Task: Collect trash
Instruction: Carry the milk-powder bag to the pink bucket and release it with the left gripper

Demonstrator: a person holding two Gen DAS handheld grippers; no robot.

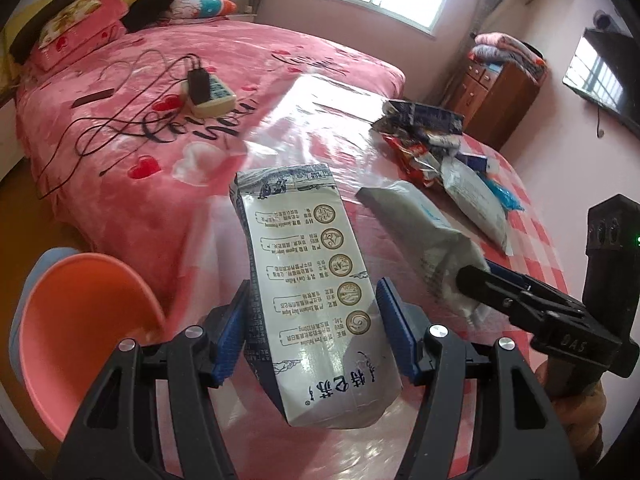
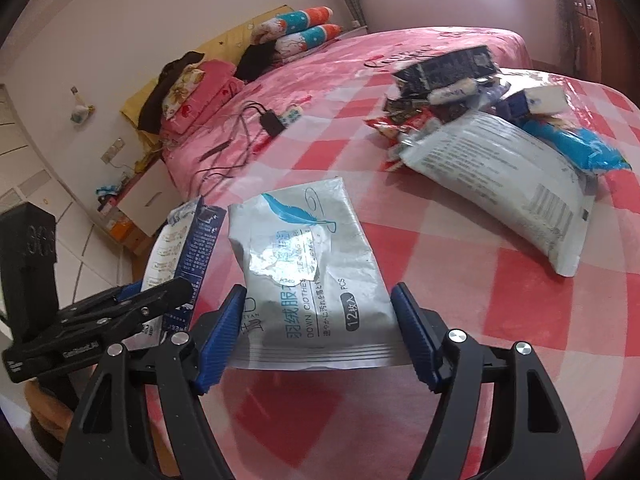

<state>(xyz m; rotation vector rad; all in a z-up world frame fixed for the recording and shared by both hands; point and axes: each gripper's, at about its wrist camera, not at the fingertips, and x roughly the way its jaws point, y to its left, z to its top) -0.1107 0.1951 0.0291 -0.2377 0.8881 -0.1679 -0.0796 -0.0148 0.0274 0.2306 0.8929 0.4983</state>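
A white and blue milk carton (image 1: 304,264) stands tilted between the blue pads of my left gripper (image 1: 314,304), which is shut on its two sides and holds it above the table's near edge. From the right wrist view the carton (image 2: 180,248) and the left gripper (image 2: 160,292) show at the left. A flat silver wipes packet (image 2: 304,248) with a blue feather print is clamped across its width by my right gripper (image 2: 318,304). That packet (image 1: 420,224) and the right gripper (image 1: 472,280) also appear right of the carton.
A pile of wrappers (image 2: 460,96), a white pouch (image 2: 500,176) and a blue wrapper (image 2: 580,148) lie on the checked table (image 2: 480,300). A pink plastic bin (image 1: 80,332) sits low left. Beyond is a pink bed (image 1: 120,160) with a power strip (image 1: 208,92).
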